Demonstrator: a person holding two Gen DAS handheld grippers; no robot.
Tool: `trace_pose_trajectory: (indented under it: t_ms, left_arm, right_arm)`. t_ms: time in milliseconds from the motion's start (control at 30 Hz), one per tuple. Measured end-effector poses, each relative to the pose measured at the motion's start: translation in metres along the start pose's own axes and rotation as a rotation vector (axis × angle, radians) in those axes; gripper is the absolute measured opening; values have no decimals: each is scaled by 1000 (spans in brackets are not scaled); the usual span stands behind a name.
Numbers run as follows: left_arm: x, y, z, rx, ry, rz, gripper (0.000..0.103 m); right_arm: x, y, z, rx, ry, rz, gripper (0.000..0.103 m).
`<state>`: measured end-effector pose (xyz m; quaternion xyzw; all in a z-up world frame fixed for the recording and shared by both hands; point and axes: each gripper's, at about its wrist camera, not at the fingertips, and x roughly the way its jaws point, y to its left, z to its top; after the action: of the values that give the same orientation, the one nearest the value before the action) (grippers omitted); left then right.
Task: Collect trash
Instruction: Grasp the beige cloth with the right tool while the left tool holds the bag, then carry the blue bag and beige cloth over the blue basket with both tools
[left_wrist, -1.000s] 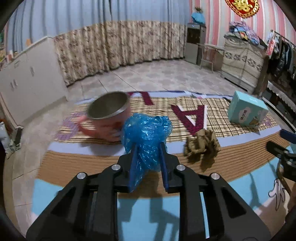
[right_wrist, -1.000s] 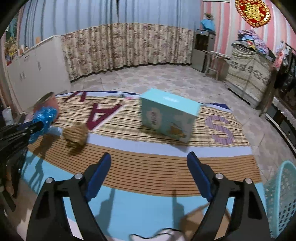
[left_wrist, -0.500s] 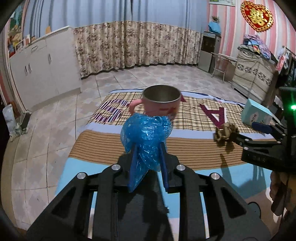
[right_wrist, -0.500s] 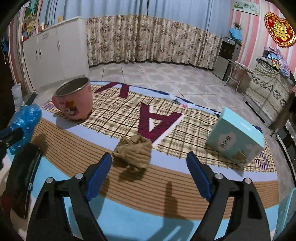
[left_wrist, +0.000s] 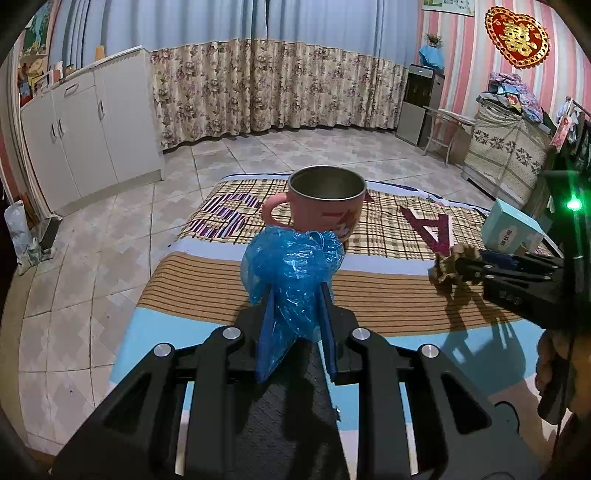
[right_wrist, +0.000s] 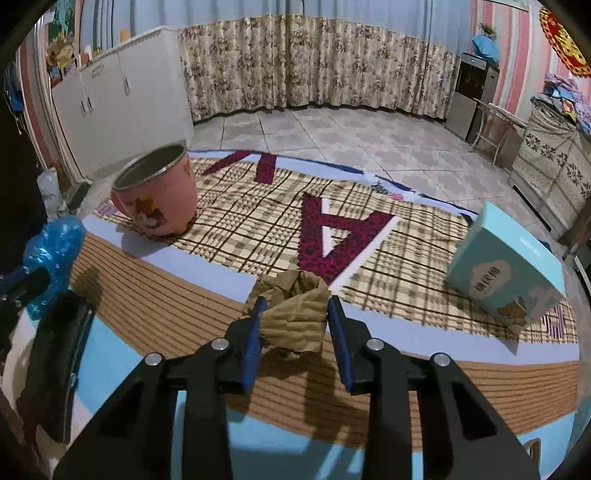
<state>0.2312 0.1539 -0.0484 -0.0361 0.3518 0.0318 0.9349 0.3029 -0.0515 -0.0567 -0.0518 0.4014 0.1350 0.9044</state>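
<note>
A crumpled blue plastic bag (left_wrist: 291, 258) sticks up between the pads of my left gripper (left_wrist: 295, 291), which is shut on it above the near edge of the patterned mat (left_wrist: 207, 291). In the right wrist view the same bag (right_wrist: 55, 247) shows at the far left. A crumpled brown paper wad (right_wrist: 291, 314) lies on the mat's striped band. My right gripper (right_wrist: 295, 301) straddles it. Its jaws are closing, and both blue pads touch the wad's sides. From the left wrist view, the right gripper (left_wrist: 461, 266) reaches in from the right onto the wad (left_wrist: 443, 271).
A pink metal-lined mug (right_wrist: 159, 199) stands on the mat at the back left. A teal cardboard box (right_wrist: 506, 280) sits at the right. Tiled floor (left_wrist: 92, 258) surrounds the mat. White cabinets (left_wrist: 92, 118) and curtains stand behind.
The right gripper swung left from the teal box to the brown wad and its jaws narrowed onto it. The left gripper shifted left of the mug, still holding the blue bag.
</note>
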Motion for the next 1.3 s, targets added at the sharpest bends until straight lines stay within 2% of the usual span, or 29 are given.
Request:
trace_pose_trajectory:
  t_ms: [200, 333, 667, 900, 1133, 1233, 1267, 1300]
  left_arm:
    - [-18, -16, 2, 15, -10, -9, 22]
    - [-34, -34, 2, 29, -26, -27, 22]
    - [-84, -106, -4, 106, -78, -98, 22]
    - [-106, -149, -19, 116, -82, -163, 22]
    - [-121, -183, -32, 161, -87, -189, 22]
    - [-127, -194, -33, 165, -92, -200, 22]
    - [-128, -197, -34, 169, -91, -204, 22]
    - [-130, -203, -35, 176, -92, -206, 22]
  right_arm:
    - [-53, -29, -11, 13, -79, -18, 34]
    - [-101, -56, -26, 31, -129, -61, 34]
    - [-201, -139, -73, 131, -226, -174, 33]
    - [-231, -165, -111, 165, -227, -232, 33]
    - [-254, -191, -139, 202, -235, -269, 33]
    - [-265, -203, -145, 215, -247, -289, 30]
    - [-267, -206, -146, 221, -249, -291, 23]
    - [-269, -209, -147, 227, -250, -290, 20]
